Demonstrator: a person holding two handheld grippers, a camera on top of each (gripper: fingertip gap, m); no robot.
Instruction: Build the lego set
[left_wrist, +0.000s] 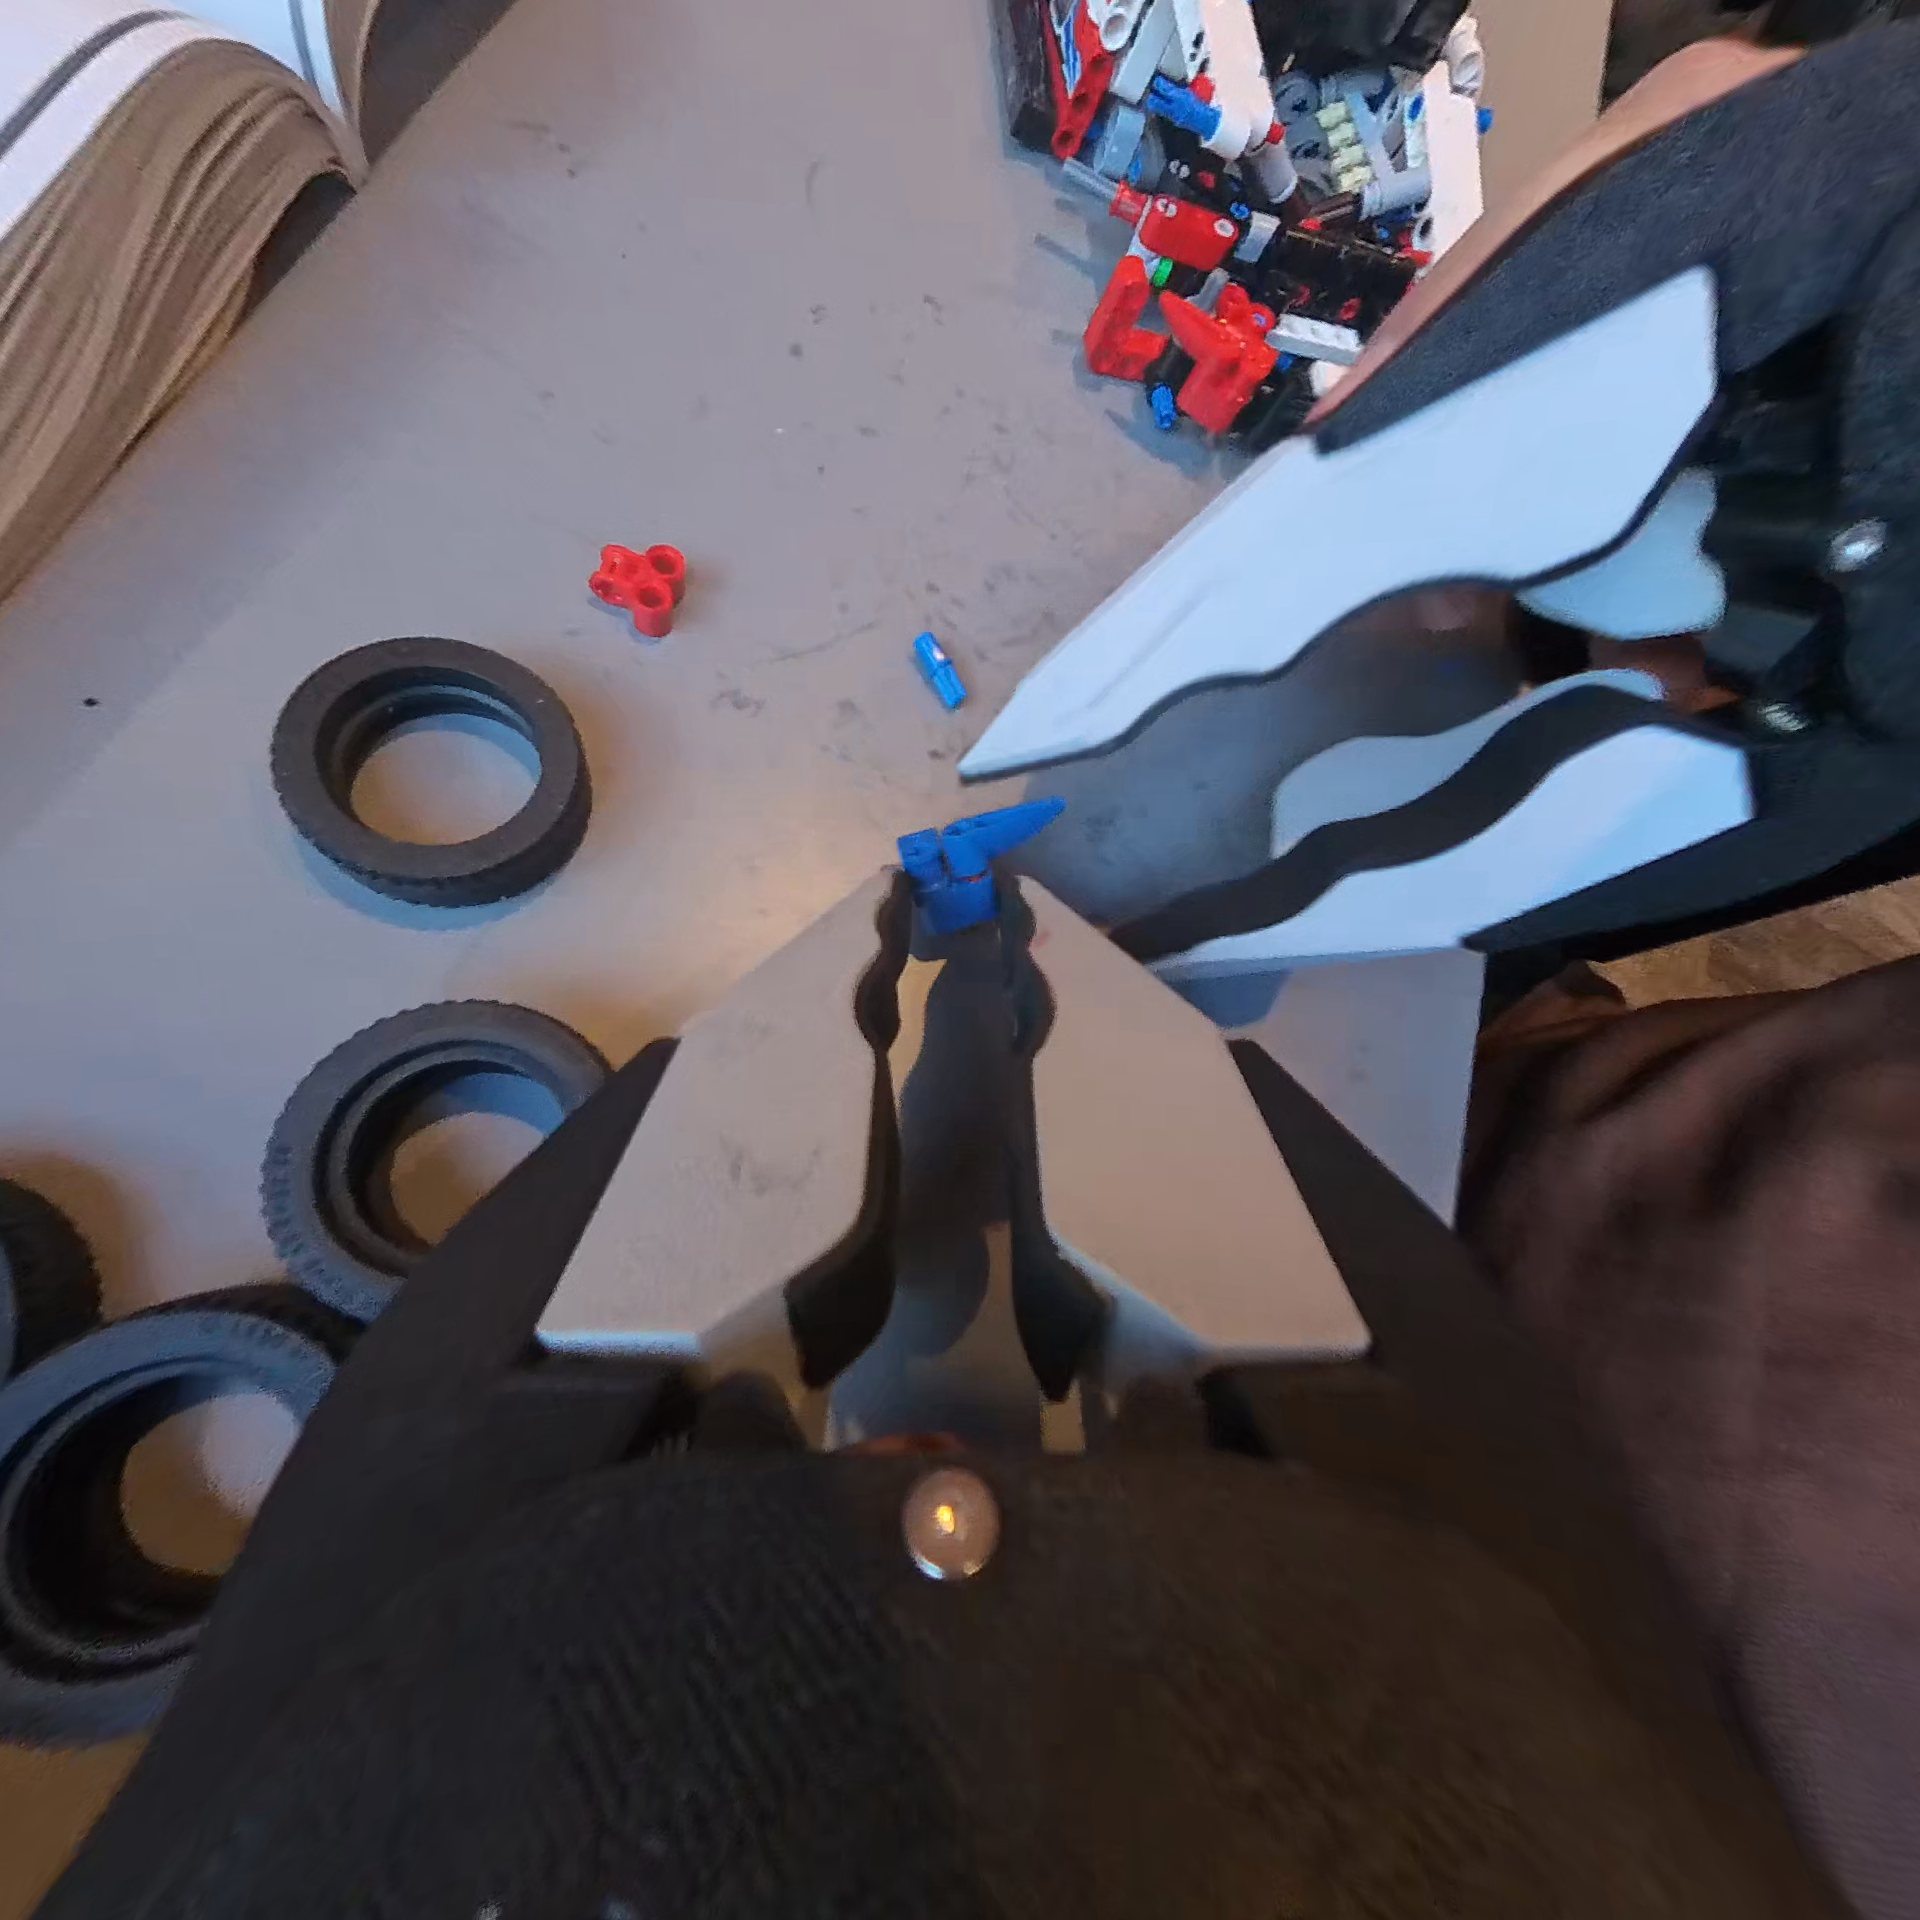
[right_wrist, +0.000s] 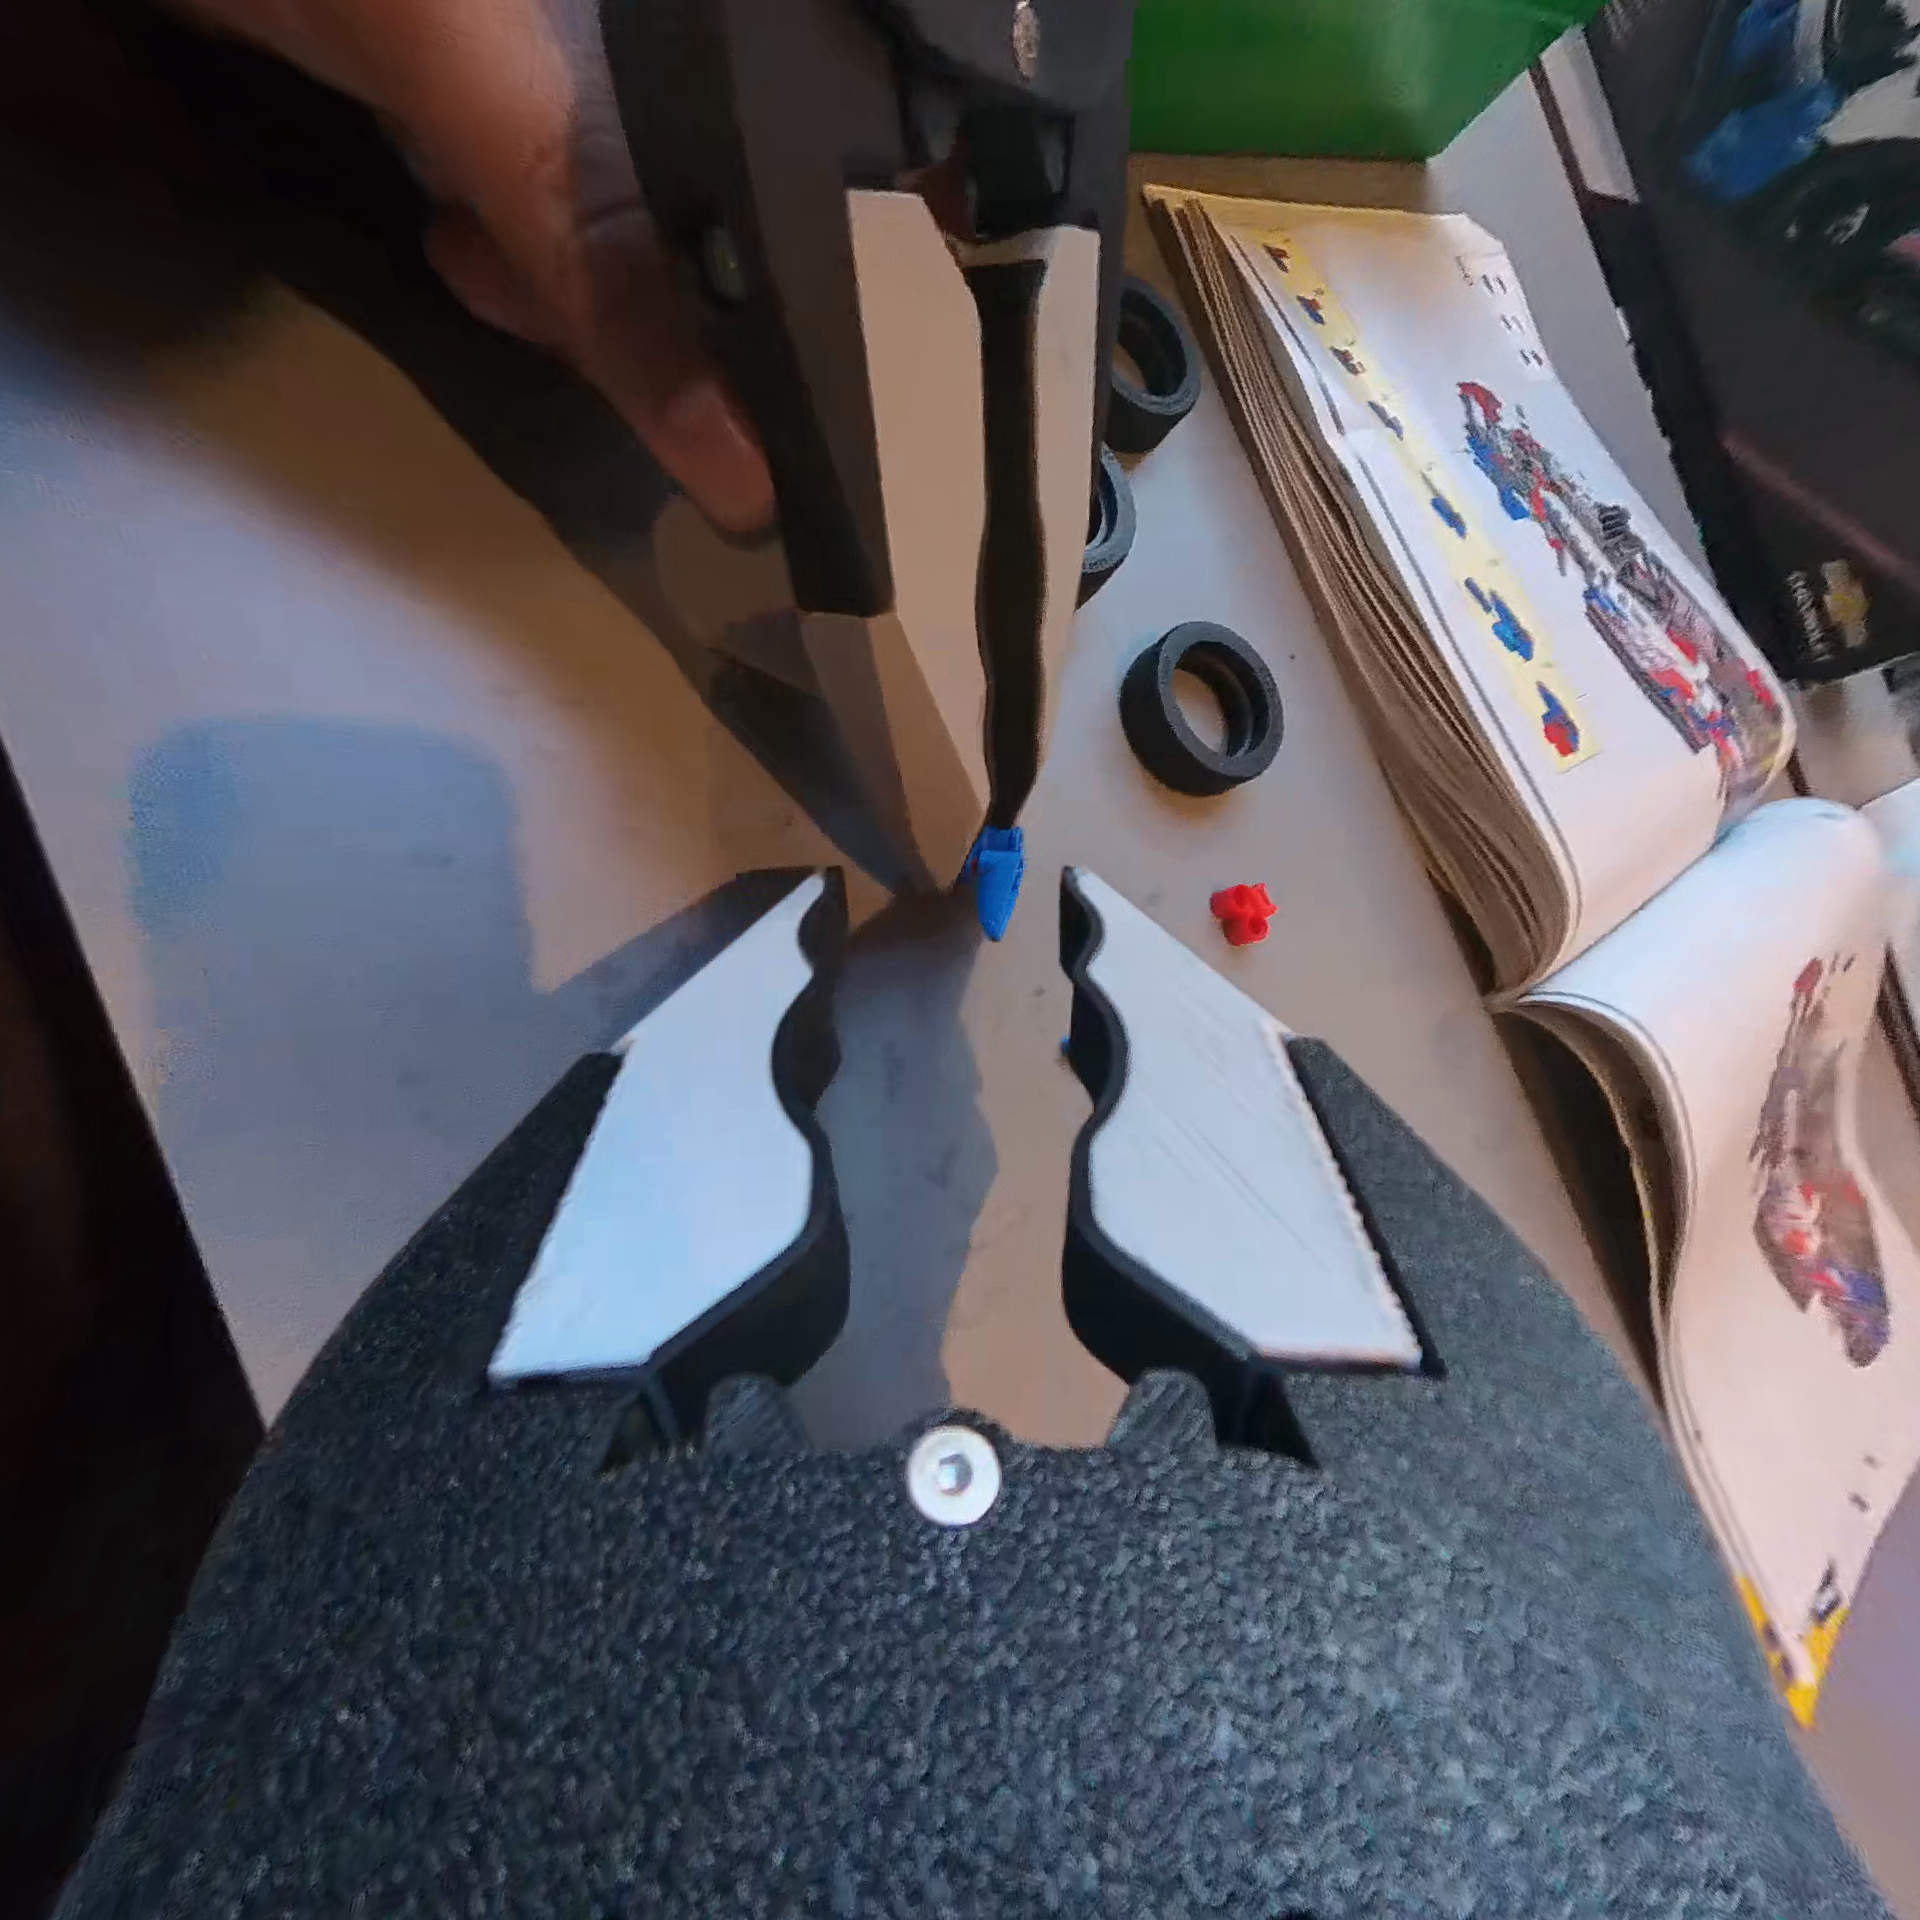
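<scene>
The left claw is pinching a small blue piece at its very tips, just above the desk at frame centre. The piece's pointed end sticks out toward the right claw, which is spread wide, holds nothing, and sits just beside it, likely about to take it.

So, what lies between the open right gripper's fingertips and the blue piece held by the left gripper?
Only bare table, in the right wrist view: right gripper, blue piece, left gripper.
</scene>
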